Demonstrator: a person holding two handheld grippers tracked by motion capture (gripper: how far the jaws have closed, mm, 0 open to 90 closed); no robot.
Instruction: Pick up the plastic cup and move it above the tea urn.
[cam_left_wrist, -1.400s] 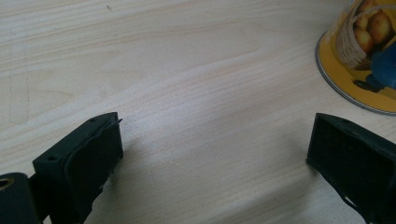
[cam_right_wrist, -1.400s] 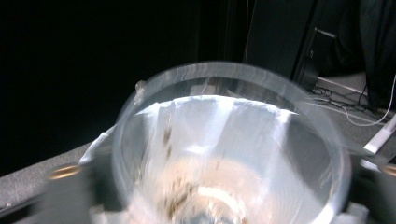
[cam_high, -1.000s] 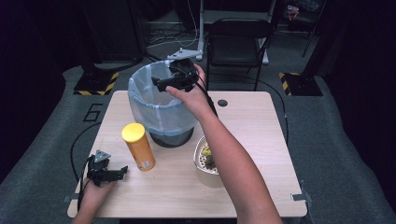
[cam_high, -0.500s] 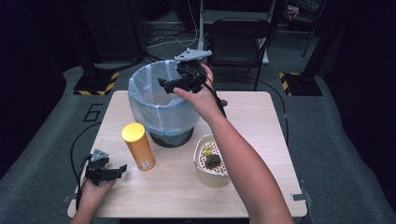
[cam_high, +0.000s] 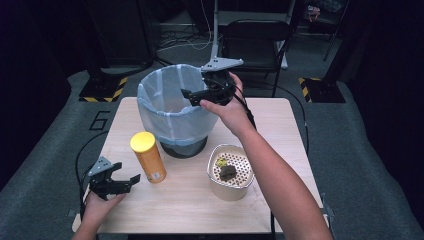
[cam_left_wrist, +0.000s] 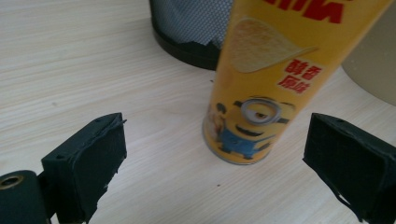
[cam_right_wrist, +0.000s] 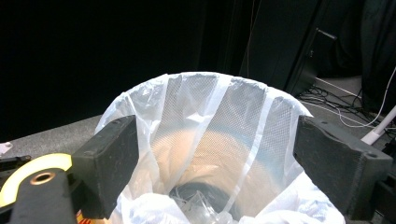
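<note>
two bare forearms, each hand carrying a black two-jaw gripper

the left gripper (cam_high: 121, 181) is showing as a black frame with a grey three-cornered plate on top and a black cable trailing from it; in the left gripper view its jaws are wearing thick black foam pads (cam_left_wrist: 92, 161) with ragged edges, and a brass-ringed screw hole is sitting in the frame at bottom left. the right gripper (cam_high: 194, 97) is showing the same black body, grey plate and black cable, with blocky black pads (cam_right_wrist: 108, 158) and another brass-ringed hole. no sleeves are showing on either forearm.
</note>
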